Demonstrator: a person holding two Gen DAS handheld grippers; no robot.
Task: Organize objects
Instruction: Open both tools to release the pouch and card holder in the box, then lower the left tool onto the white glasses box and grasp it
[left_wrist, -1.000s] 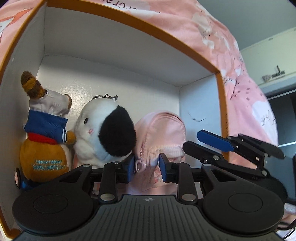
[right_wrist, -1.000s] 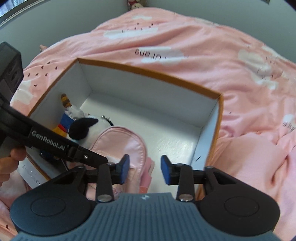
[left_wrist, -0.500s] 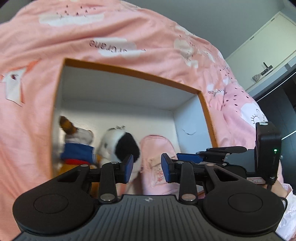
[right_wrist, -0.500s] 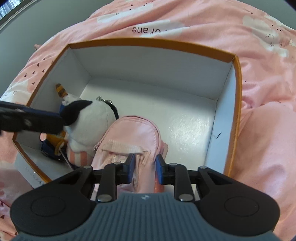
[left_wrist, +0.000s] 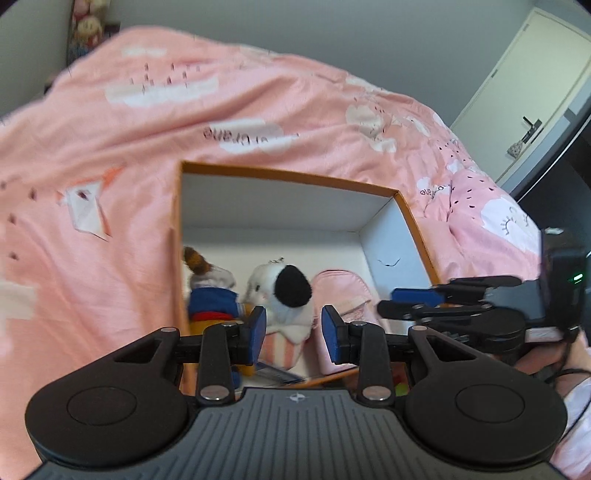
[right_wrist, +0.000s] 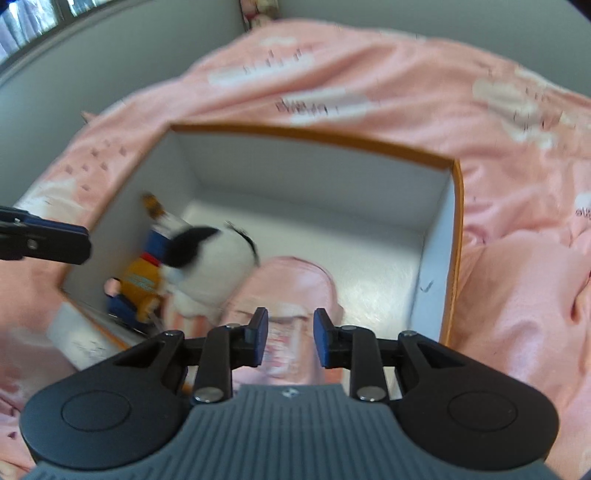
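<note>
daylight, bright | motion blur, worse right view | fisheye edges bent, dark corners

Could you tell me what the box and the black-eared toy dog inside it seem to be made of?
The box looks like stiff cardboard: thin straight walls, matte white inside, an orange edge along the rim. The toy dog appears to be plush fabric, its white body and black ear showing a fuzzy, soft outline.

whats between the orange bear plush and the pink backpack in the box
The white plush dog with the black ear sits between the orange bear plush and pink backpack, clearest in the left wrist view.
</note>
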